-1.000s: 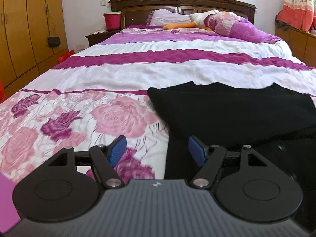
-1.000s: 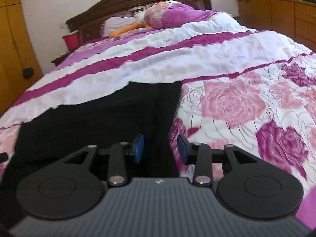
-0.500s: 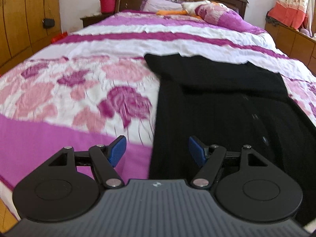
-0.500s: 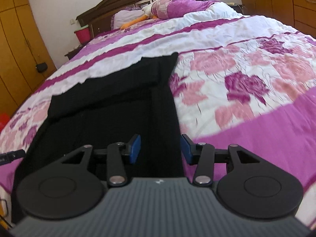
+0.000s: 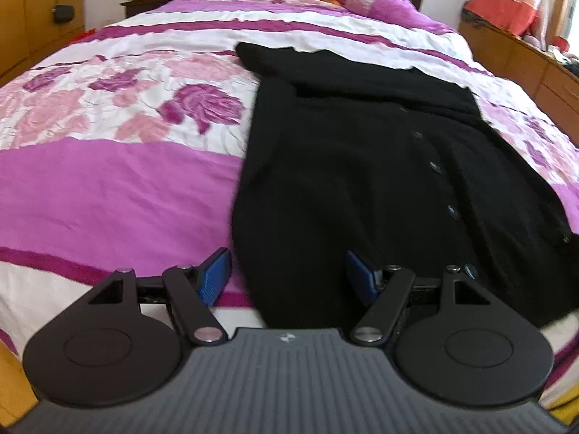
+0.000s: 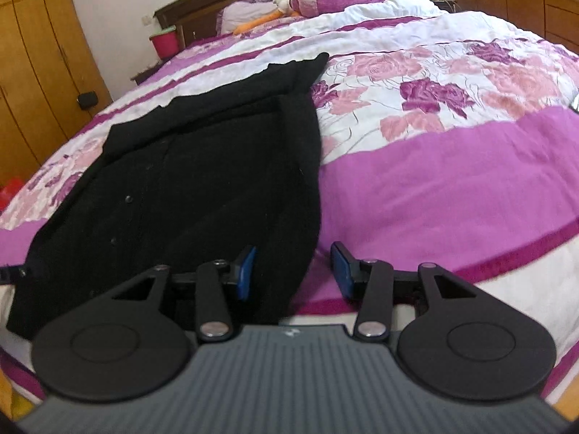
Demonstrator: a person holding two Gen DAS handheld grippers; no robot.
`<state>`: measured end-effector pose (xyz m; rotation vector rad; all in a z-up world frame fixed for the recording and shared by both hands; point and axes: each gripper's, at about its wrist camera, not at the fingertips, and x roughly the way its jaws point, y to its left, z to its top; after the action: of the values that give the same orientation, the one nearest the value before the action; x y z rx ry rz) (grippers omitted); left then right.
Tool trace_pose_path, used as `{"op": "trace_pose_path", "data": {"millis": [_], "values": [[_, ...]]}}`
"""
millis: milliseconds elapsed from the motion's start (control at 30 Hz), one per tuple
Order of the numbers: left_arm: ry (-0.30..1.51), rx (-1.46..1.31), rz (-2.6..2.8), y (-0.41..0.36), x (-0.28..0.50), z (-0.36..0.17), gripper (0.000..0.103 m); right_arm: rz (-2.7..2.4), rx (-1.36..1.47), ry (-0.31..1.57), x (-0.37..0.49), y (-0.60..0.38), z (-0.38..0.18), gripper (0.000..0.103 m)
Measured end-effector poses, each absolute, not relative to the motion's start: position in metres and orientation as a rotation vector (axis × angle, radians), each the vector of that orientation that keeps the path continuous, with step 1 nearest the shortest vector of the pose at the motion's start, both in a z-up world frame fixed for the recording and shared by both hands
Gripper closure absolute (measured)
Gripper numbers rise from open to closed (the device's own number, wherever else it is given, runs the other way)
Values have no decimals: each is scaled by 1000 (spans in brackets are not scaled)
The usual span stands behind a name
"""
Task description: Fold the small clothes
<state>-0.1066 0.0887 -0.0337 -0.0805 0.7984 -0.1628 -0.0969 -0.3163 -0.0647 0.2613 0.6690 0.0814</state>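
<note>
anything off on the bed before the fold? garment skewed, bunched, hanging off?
Nothing stands out. The black cardigan lies flat on the bedspread, sleeves folded across the top, hem near the bed's foot edge. Both grippers are open, holding nothing.

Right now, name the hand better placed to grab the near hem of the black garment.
Probably neither alone. The left gripper frames the black garment at its left hem corner, the right gripper frames its right one; both are open and empty.
</note>
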Motion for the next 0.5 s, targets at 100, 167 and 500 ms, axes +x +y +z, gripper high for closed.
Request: {"op": "trace_pose_path", "data": {"millis": [100,167,500], "values": [[796,-71,-181,86,-111,-38,29,81,293,666,-99,-319,-64,57],[793,-66,-186,85,-111,-39,29,80,295,668,-99,-319,-64,56],[804,-198,-220,98,-102,-40,53,185,328,675,-97,-313,-61,54]]}}
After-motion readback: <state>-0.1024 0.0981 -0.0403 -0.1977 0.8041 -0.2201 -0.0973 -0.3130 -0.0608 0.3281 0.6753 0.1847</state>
